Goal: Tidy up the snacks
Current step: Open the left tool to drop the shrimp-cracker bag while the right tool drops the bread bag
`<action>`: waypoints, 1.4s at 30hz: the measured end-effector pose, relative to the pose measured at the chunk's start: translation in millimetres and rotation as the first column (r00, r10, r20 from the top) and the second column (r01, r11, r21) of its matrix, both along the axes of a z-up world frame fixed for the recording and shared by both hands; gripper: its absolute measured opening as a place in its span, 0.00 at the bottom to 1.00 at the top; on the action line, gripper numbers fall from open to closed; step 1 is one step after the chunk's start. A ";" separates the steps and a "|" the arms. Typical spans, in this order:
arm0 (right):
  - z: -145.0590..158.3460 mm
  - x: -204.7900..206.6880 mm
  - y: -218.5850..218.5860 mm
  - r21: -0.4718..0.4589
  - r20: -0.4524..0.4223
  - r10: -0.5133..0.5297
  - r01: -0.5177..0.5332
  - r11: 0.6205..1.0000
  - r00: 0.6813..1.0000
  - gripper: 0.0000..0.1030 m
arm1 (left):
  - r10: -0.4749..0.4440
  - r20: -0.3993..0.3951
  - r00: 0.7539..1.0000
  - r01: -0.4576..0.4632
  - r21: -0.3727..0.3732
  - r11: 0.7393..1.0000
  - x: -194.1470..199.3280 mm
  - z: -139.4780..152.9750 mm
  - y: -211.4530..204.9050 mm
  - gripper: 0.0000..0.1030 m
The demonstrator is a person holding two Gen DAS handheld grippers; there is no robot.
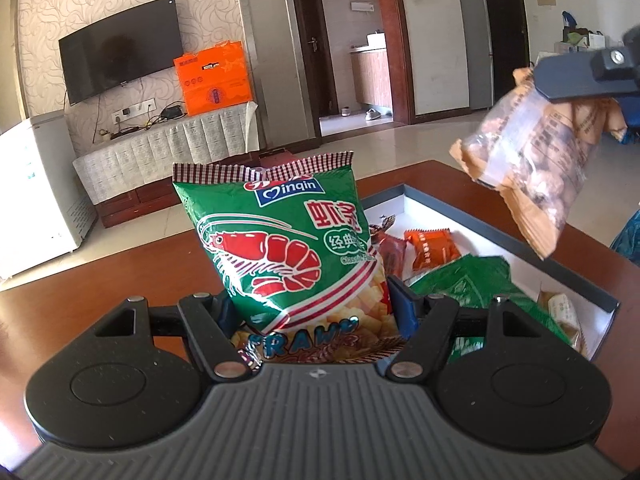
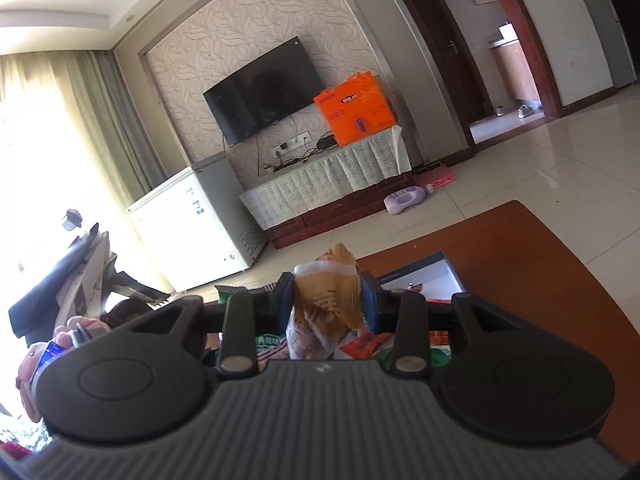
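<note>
A reddish-brown table (image 1: 100, 304) stands on a pale tiled floor (image 1: 400, 140) in a living room, facing a wall TV (image 1: 120, 66), an orange carton (image 1: 216, 78) on a covered cabinet (image 1: 168, 144), and a white freezer (image 1: 36, 196).

On the table, ahead and right of the left fingers (image 1: 224, 312), lies a dark-rimmed white box (image 1: 560, 248) holding small packets.

The left gripper (image 1: 316, 308) stands fairly wide, its fingers pressed on the lower half of a green prawn bag (image 1: 276, 248). The bag stands upright between them, long axis vertical, printed face toward the camera, top edge uppermost.

The right gripper (image 2: 326, 304) is partly closed, its fingers (image 2: 284, 300) pinching a tan bag (image 2: 324, 304) by one end. In the left view that bag (image 1: 536, 160) hangs below the fingers, above the box, tilted with its long axis running down to the right.
</note>
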State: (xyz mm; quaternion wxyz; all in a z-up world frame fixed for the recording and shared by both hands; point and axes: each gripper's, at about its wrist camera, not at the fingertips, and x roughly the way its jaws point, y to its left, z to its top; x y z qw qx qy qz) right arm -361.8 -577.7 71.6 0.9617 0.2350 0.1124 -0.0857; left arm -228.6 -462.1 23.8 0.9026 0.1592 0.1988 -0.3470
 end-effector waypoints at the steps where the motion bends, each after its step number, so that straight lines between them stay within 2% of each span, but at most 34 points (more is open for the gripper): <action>1: -0.4 -0.4 -1.2 0.001 0.000 -0.002 0.002 1.000 1.000 0.37 | 0.000 -0.004 1.000 0.000 -0.004 1.000 1.2 -0.3 -3.1 0.73; 13: -7.3 -4.4 -14.9 0.014 -0.005 -0.046 0.047 0.999 0.999 0.37 | -0.078 -0.041 0.996 0.076 -0.037 0.996 23.4 -7.4 -45.1 0.73; 18: -16.3 5.9 -23.4 0.010 -0.049 -0.065 0.065 0.998 0.997 0.37 | -0.120 -0.048 0.992 0.119 -0.029 0.992 28.4 -14.9 -62.6 0.85; 23: -29.0 27.9 -32.2 0.037 -0.104 -0.065 0.069 0.997 0.992 0.37 | -0.138 -0.001 0.990 0.138 -0.050 0.989 21.5 -14.8 -50.8 0.97; 27: -37.7 47.0 -40.0 0.068 -0.139 -0.061 0.071 0.995 0.988 0.37 | -0.182 0.016 0.983 0.182 -0.038 0.982 15.6 -16.8 -36.4 1.00; 30: -51.0 61.9 -44.4 0.094 -0.190 -0.061 0.081 0.992 0.980 0.37 | -0.165 0.000 0.986 0.165 -0.019 0.986 12.5 -17.5 -28.5 1.00; 33: -58.3 73.3 -41.2 0.077 -0.223 -0.064 0.083 0.994 0.973 0.44 | -0.136 0.022 0.990 0.136 -0.013 0.991 6.1 -16.2 -20.4 1.00; 34: -57.7 74.6 -38.8 0.065 -0.225 -0.064 0.081 0.995 0.972 0.49 | -0.123 0.037 0.992 0.124 -0.015 0.992 1.9 -15.3 -15.8 1.00; 36: -54.0 71.9 -34.7 0.045 -0.215 -0.081 0.093 0.995 0.973 0.66 | -0.100 0.061 0.993 0.101 -0.019 0.995 -3.4 -12.3 -9.4 1.00; 37: -51.2 68.5 -32.2 0.028 -0.208 -0.096 0.104 0.994 0.973 0.80 | -0.087 0.066 0.994 0.088 -0.015 0.996 -8.4 -10.8 -6.4 1.00; 38: -47.6 63.7 -29.0 -0.001 -0.197 -0.118 0.120 0.993 0.973 0.84 | -0.073 0.065 0.995 0.074 -0.014 0.997 -10.1 -8.9 -4.0 1.00; 42: -37.7 41.0 -16.2 -0.087 -0.210 -0.192 0.177 0.980 0.959 0.84 | -0.005 0.085 0.996 0.008 -0.034 0.999 -24.5 2.8 13.2 1.00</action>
